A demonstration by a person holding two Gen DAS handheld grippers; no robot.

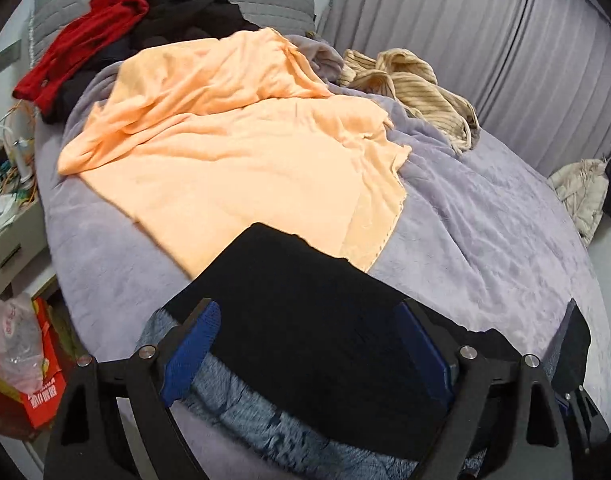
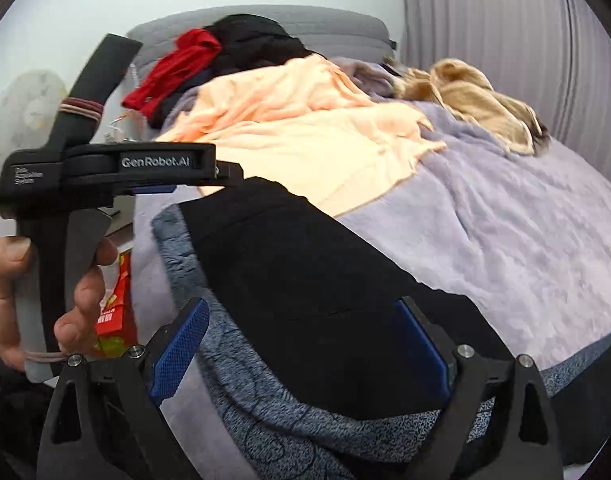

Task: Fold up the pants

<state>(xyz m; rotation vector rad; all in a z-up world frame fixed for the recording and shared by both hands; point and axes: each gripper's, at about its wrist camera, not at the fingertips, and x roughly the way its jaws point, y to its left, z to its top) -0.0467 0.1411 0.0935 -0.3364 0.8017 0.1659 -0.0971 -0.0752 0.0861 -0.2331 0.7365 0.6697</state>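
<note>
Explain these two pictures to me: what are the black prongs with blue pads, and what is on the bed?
No robot here: a person holds a pair of hand tongs in each hand, each with a camera looking along its prongs. One picture is from the left tongs, the other from the right tongs; the right view also shows the left hand gripping its tool. Both tongs are open, holding nothing, above black pants lying on a blue-grey mat. Further back on the purple bed cover lie an orange sheet, a beige sweater and red clothing.
</note>
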